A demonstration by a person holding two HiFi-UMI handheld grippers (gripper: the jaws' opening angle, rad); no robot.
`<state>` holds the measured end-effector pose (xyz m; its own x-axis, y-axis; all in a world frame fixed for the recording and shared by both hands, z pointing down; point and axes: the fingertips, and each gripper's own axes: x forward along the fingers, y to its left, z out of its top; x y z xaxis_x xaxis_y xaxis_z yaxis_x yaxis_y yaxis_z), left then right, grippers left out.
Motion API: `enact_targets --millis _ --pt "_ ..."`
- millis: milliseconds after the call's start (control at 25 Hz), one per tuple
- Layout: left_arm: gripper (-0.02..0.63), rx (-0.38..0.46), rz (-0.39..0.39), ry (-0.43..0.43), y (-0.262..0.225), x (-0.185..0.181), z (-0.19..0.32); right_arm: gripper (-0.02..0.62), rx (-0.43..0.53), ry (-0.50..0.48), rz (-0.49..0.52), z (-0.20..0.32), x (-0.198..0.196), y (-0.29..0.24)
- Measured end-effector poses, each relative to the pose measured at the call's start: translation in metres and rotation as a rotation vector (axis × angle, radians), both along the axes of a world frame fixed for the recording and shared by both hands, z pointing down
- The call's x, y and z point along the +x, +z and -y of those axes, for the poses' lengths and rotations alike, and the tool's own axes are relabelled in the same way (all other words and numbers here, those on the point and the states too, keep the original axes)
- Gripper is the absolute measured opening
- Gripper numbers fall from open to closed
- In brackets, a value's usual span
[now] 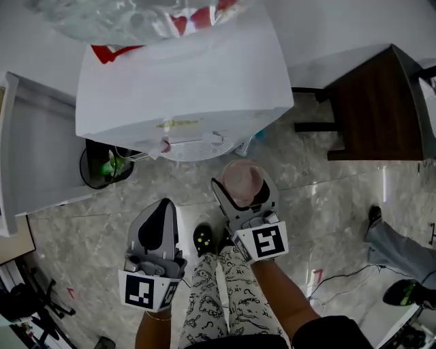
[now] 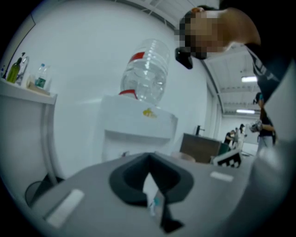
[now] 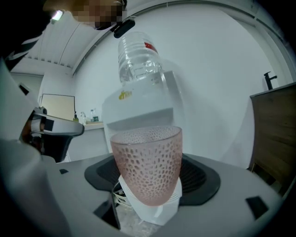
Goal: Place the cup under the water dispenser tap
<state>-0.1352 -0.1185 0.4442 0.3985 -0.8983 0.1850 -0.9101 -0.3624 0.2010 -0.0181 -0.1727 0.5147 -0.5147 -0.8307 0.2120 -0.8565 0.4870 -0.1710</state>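
Stands facing the dispenser (image 1: 184,82), looking steeply down on its white top and the bottle (image 1: 136,17) upended in it. Grips a pink dimpled cup (image 1: 243,176) in the right gripper (image 1: 243,184), with both jaws pressed to its sides low down. Holds it upright, mouth up, off the floor (image 1: 327,198) and just short of the round white drip tray (image 1: 197,148) at the dispenser's front, not on it. Shows the same in the right gripper view: cup (image 3: 147,164) clamped between the jaws, with dispenser (image 3: 138,104) and bottle (image 3: 136,58) straight behind and apart from it. Carries the left gripper (image 1: 163,204) to the left of the cup and nearer the body, clear of the other gripper, with jaws drawn together on nothing and only a thin slit between them in the left gripper view. Points it at the dispenser (image 2: 138,125) as well. Elsewhere: a black bin (image 1: 85,167) left of the tray, a grey counter (image 1: 34,150) beside that, a dark table (image 1: 381,102) at right, and patterned trousers (image 1: 221,286) and a black shoe (image 1: 203,238) between the grippers.
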Motion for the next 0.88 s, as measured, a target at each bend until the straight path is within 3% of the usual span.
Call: enact_targets --millis 200,400,640,880 --pt "-0.003 -0.064 -0.031 0.003 0.054 -0.004 -0.009 0.351 -0.004 0.04 -0.063 0.027 -0.016 0.066" --pt "-0.003 -0.046 -0.049 0.07 0.07 0.006 -0.017 0.351 -0.039 0.04 -0.1 0.043 -0.03 0.113" --pt "-0.003 -0.065 -0.033 0.103 0.085 0.009 -0.014 0.351 -0.065 0.045 -0.146 0.057 -0.035 0.147" --pt "-0.003 -0.093 -0.035 0.137 0.09 0.013 -0.015 0.351 -0.083 0.105 -0.132 0.07 -0.036 0.161"
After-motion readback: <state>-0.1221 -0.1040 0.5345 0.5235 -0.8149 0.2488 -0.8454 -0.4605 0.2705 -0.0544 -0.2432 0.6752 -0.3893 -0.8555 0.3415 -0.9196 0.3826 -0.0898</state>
